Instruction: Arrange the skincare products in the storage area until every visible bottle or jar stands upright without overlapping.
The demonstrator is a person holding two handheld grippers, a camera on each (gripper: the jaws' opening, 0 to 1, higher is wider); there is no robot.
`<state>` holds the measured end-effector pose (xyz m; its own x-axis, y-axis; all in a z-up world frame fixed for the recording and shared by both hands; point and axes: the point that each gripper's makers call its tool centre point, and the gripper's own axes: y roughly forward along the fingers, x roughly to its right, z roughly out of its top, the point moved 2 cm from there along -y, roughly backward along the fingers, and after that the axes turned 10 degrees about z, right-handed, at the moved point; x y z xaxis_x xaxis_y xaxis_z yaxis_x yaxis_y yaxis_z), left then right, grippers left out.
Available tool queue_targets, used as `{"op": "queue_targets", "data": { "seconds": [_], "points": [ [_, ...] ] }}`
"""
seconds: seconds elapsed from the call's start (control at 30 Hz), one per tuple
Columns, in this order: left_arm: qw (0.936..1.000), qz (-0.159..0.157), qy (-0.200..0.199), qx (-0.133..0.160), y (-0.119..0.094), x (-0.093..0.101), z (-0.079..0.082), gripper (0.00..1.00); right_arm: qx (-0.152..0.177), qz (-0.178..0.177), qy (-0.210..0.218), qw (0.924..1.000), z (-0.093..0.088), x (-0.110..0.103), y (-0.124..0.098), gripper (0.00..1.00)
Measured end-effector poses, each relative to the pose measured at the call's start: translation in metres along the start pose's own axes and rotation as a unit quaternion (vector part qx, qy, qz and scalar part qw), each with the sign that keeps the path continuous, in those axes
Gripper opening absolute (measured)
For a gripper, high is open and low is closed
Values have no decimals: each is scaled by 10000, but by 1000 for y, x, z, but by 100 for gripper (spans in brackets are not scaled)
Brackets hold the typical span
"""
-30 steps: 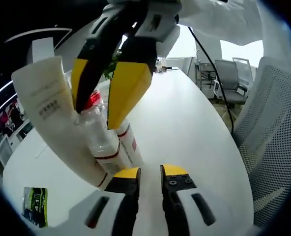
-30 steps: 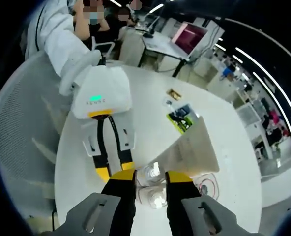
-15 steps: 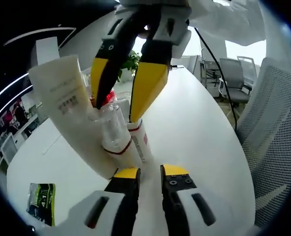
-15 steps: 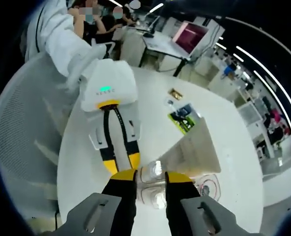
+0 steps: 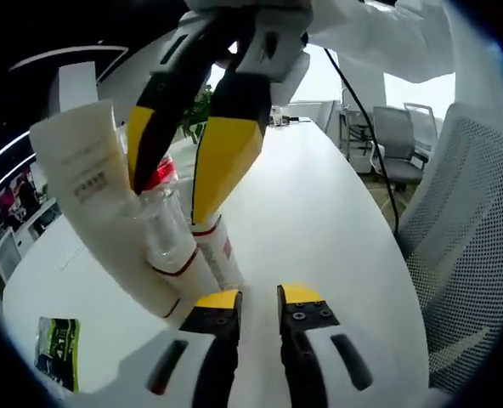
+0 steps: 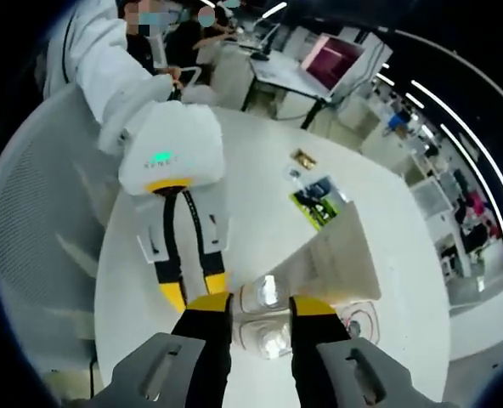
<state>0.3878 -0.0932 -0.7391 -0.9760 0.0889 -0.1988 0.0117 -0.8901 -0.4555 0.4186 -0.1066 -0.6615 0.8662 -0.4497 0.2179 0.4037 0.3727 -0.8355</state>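
Note:
A clear plastic bottle [image 5: 168, 238] with a red band stands on the white table [image 5: 319, 212], and my right gripper [image 5: 166, 200] reaches down from above, shut on its upper part. Its transparent top [image 6: 264, 291] sits between the jaws of the right gripper [image 6: 260, 308]. A tall white tube [image 5: 86, 187] leans against it on the left, also the white tube [image 6: 336, 255]. A white bottle with a red label [image 5: 224, 253] stands just behind. My left gripper [image 5: 261, 297] is a little in front of the group, jaws slightly apart and holding nothing; the left gripper [image 6: 194, 291] is near the bottle.
A green packet [image 5: 52, 353] lies on the table to the left, seen as the green packet [image 6: 315, 204] beside a small gold item [image 6: 301, 160]. A mesh chair [image 5: 464, 255] stands at the table's edge. People sit at desks beyond.
Both views swayed with the hands. The right gripper kept its hold on the clear bottle, which tipped a little toward the tube. The left gripper stayed close by.

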Motion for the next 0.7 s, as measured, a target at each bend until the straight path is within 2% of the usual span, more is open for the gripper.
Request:
{"op": "queue_targets", "data": {
  "seconds": [0.13,0.3,0.57,0.7],
  "points": [
    [10000,-21,-11,63,7,6,2,19,-86,-48,-83,9999,-1,2,-2,18],
    [10000,-37,74,34,10,12,2,30,-146,-43,-139,9998,0,-2,0,20],
    [9999,104,11,38,6,2,4,30,-147,-24,-104,9998,0,-1,0,19],
    [9999,150,43,-47,2,-4,-1,27,-128,7,-84,9999,1,-2,0,18]
  ]
}}
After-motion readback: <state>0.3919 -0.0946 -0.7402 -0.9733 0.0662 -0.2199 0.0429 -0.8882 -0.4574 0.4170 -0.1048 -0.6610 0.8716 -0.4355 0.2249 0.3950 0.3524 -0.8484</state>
